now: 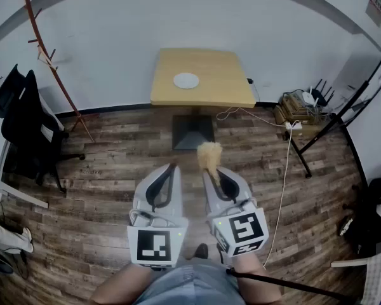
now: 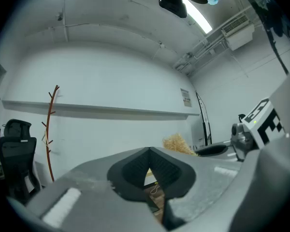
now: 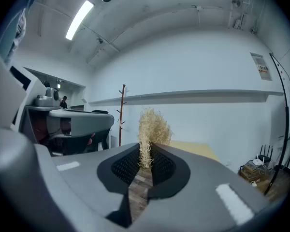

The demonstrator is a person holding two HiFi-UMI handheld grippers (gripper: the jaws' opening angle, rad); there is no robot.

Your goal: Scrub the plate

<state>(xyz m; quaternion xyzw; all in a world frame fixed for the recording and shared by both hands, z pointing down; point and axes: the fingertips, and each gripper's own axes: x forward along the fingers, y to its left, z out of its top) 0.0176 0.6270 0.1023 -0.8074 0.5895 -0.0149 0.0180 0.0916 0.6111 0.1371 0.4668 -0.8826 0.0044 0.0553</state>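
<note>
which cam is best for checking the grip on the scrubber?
Right gripper view: the scrubber stands pinched between the jaws of the right gripper, its straw-coloured tuft above them. Head view shows only the tuft poking past that gripper's tips. Left gripper view catches the tuft side-on, not the grip.

white walls (image 1: 114,43), wood-plank floor (image 1: 114,145), square wooden table (image 1: 222,81), black office chair (image 1: 25,126), red coat stand (image 1: 51,62), ceiling strip light (image 3: 79,19).
</note>
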